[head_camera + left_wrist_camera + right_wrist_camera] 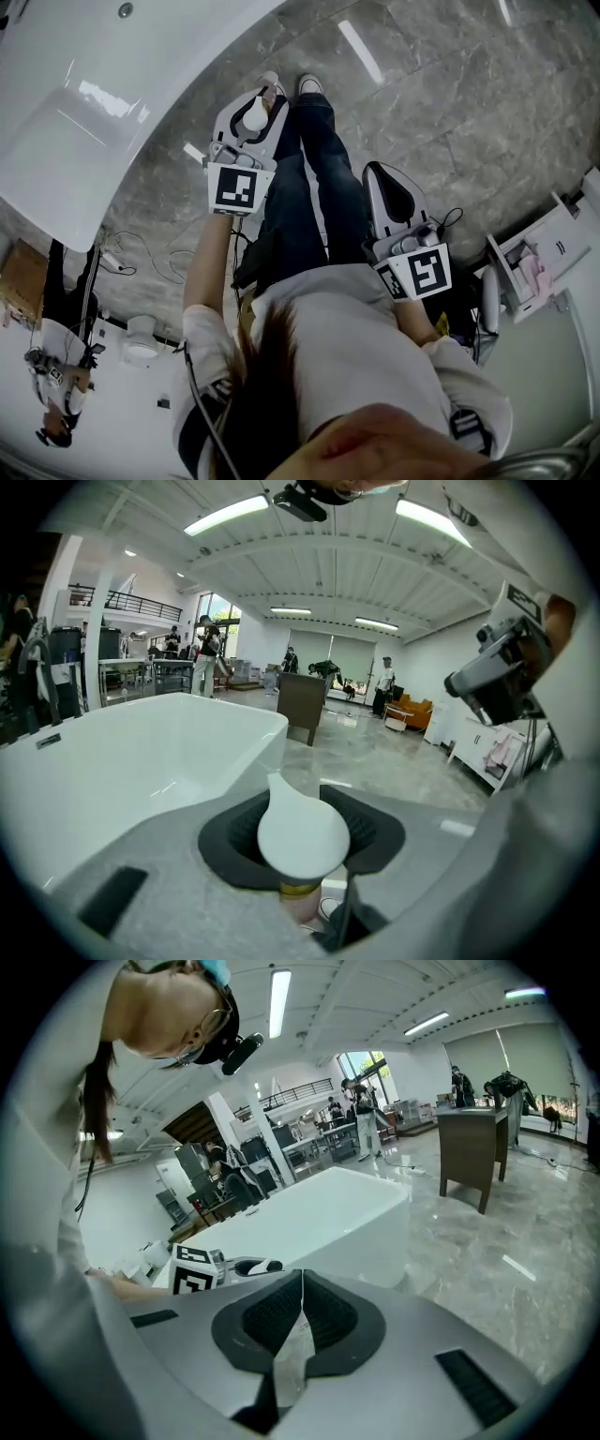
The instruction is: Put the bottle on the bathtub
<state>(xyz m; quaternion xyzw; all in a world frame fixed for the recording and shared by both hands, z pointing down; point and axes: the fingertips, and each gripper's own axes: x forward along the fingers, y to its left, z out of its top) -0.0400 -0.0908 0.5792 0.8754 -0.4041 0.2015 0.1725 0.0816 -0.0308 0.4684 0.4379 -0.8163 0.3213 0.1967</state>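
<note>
The bottle [255,114] has a rounded white cap, a gold collar and a pinkish body. My left gripper [258,98] is shut on it in front of the person's left leg. In the left gripper view the white cap of the bottle [302,836] sits between the black pads [375,829] of the left gripper [300,801], and the body is mostly hidden below. The white bathtub [75,112] lies to the left, its rim [141,752] just beyond the gripper. My right gripper [380,178] hangs by the right leg, shut and empty; in its own view the right gripper [302,1279] has its pads meeting. The bathtub [319,1213] stands ahead of it.
The grey marble floor [450,84] surrounds the person's shoes [309,84]. A white cabinet [534,262] stands at the right. Cables [141,248] lie on the floor beside the tub. A dark wooden cabinet [302,705] stands past the tub, with people farther back.
</note>
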